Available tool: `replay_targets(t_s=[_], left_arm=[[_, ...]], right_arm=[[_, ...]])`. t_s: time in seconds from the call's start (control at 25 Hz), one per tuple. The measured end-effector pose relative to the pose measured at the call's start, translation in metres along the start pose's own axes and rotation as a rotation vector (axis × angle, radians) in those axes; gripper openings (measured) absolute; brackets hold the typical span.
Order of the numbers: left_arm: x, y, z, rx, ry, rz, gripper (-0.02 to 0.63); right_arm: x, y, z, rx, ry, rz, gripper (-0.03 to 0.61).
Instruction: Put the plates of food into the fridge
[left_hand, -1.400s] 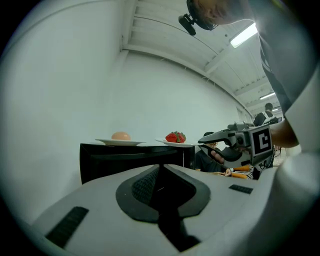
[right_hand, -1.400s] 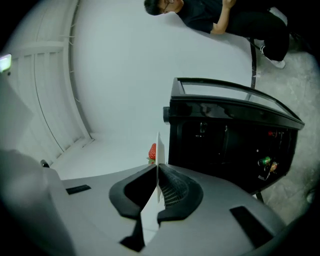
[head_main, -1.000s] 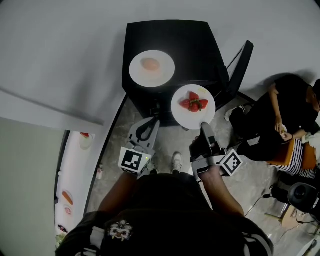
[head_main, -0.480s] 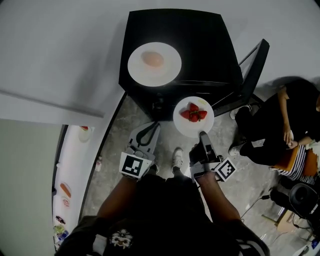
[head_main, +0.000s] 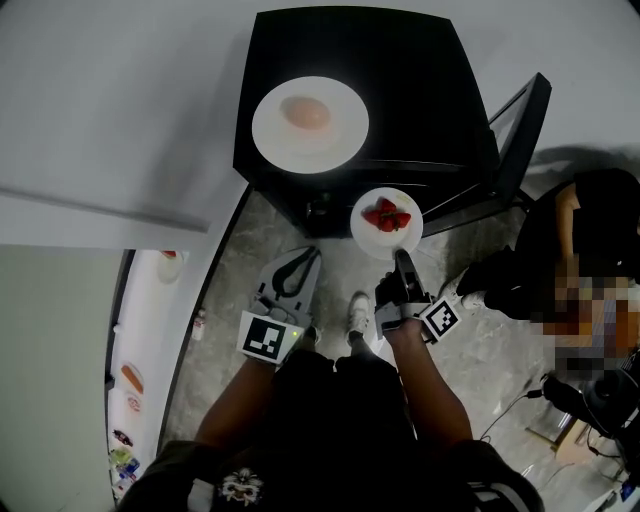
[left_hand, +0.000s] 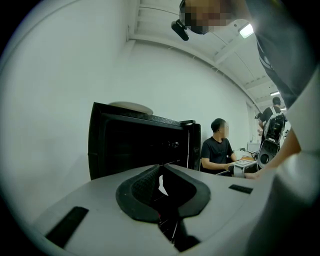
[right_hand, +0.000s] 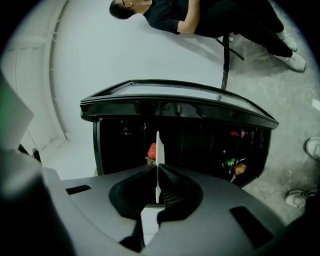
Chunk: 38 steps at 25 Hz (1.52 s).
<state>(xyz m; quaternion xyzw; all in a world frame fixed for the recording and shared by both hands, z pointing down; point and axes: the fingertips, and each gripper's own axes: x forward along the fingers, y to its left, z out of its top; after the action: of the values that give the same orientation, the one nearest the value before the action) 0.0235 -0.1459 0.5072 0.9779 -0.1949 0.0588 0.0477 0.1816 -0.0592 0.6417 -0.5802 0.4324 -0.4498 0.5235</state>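
Grey floor (head_main: 250, 262) before open fridge (head_main: 420, 90), upper centre. Strawberry plate (head_main: 368, 233), clamped at its rim by the right tool (head_main: 398, 256), should be kept level; left tool (head_main: 304, 257) closed, empty.

Both forearms reach forward, side by side. The left gripper (head_main: 305, 258) has its jaws together (nothing between them). The right gripper (head_main: 400, 258) pinches a plate (head_main: 371, 236) by its rim.

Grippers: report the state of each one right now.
Left gripper: shut, holding nothing.
Right gripper: shut on the rim of the plate of strawberries.
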Motion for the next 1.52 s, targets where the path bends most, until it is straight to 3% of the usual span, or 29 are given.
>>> replay_targets(t_s=[0.72, 1.52], left_arm=[[-0.005, 0.019, -0.015, -0.037, -0.013, 0.092, 0.040], [-0.034, 0.042, -0.051, -0.054, 0.044, 0.187, 0.040]], right_arm=[[0.082, -0.067, 0.014, -0.054, -0.010, -0.065, 0.031], [0.147, -0.119, 0.018, -0.054, -0.046, -0.140, 0.032]])
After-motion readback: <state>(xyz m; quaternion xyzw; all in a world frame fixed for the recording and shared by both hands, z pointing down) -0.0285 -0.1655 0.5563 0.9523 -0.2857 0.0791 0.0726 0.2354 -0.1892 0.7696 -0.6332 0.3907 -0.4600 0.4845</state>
